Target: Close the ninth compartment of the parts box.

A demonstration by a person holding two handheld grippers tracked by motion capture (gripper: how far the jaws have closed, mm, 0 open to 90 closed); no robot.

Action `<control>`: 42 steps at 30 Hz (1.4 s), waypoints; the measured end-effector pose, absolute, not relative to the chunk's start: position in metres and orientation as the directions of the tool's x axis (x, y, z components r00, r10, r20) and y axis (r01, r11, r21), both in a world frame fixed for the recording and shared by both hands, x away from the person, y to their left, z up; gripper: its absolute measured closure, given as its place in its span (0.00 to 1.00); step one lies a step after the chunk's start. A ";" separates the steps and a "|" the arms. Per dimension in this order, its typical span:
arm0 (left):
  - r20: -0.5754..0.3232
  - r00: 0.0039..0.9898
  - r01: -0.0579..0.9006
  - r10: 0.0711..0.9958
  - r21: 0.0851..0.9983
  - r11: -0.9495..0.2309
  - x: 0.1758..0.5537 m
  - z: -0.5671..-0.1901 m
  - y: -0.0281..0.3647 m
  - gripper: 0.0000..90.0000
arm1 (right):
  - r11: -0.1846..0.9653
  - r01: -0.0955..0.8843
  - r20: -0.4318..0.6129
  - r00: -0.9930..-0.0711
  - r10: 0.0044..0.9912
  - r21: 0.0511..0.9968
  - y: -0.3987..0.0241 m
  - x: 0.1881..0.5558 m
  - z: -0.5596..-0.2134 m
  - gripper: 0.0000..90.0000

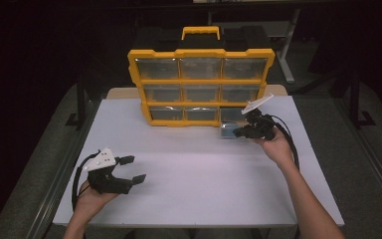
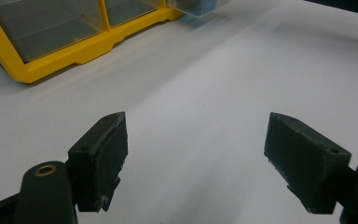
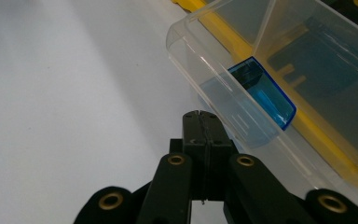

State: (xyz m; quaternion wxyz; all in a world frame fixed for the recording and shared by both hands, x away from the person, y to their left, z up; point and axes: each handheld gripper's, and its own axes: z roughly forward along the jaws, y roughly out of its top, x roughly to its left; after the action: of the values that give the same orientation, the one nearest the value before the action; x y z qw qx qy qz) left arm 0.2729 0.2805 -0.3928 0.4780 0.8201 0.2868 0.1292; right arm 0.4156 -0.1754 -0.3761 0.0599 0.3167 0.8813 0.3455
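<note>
Right gripper [image 3: 200,116]: jaws fully closed pad to pad, nothing held, tips just beside the front wall of the clear drawer [image 3: 223,79] at 1 o'clock. The drawer is partly pulled out of the bottom-right bay of the yellow organiser [image 1: 200,79] and holds 1 blue insert [image 3: 265,93]. Left gripper [image 2: 196,154]: jaws wide apart, empty, above the white table [image 1: 204,174].

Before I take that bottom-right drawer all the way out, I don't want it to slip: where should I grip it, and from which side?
Probably grip the drawer's clear front lip, coming from the table side, away from the organizer. It already juts out of its slot, so that wall is free. The right gripper sits shut just before it and must open first.
</note>
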 end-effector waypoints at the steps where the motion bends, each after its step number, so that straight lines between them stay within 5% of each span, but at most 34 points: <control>1: -0.063 0.801 0.348 0.596 0.858 -0.377 0.273 -0.393 0.281 0.24 | 0.561 0.518 0.114 -0.792 0.600 0.646 -0.175 0.416 -0.376 0.99; 42: -0.057 0.803 0.340 0.594 0.862 -0.377 0.274 -0.393 0.282 0.24 | 0.567 0.534 0.067 -0.763 0.643 0.627 -0.177 0.436 -0.376 0.99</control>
State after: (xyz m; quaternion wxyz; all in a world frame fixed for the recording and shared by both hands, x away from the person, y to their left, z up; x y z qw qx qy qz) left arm 0.2737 0.2818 -0.3932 0.4800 0.8191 0.2850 0.1319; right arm 0.4357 -0.1767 -0.3756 0.0847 0.3339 0.8812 0.3237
